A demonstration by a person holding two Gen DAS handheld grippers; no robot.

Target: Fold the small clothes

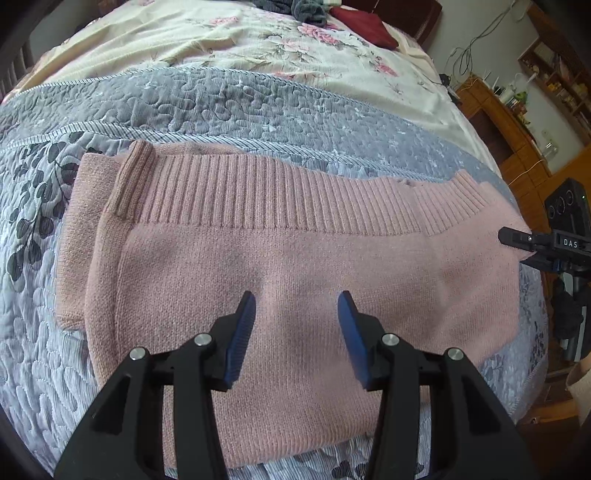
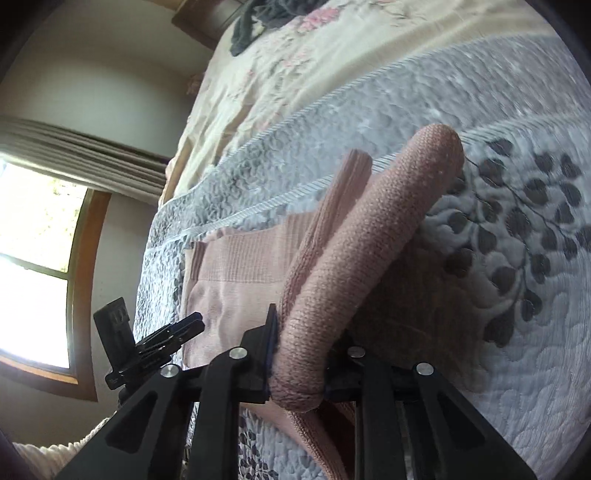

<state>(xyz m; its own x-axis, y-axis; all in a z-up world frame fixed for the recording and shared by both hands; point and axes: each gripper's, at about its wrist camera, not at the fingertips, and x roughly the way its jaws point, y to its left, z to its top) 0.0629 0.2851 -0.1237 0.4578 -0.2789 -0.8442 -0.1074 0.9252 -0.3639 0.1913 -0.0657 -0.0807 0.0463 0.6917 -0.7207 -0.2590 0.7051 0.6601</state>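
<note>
A pink knit sweater (image 1: 295,251) lies spread on the grey quilted bedspread (image 1: 221,107), with its ribbed hem along the far side and a sleeve folded in at the left. My left gripper (image 1: 297,299) hovers open over the sweater's middle, nothing between its blue pads. My right gripper (image 1: 509,236) is at the sweater's right edge. In the right wrist view, my right gripper (image 2: 308,332) is shut on a lifted, rolled fold of the pink sweater (image 2: 369,229); the fabric hides one fingertip. My left gripper (image 2: 184,326) shows beyond, over the flat part.
A cream floral blanket (image 1: 258,40) covers the far half of the bed, with dark clothes (image 1: 306,11) and a maroon garment (image 1: 365,26) at its end. Wooden shelves (image 1: 517,122) stand to the right of the bed. A window (image 2: 37,258) lies on the left.
</note>
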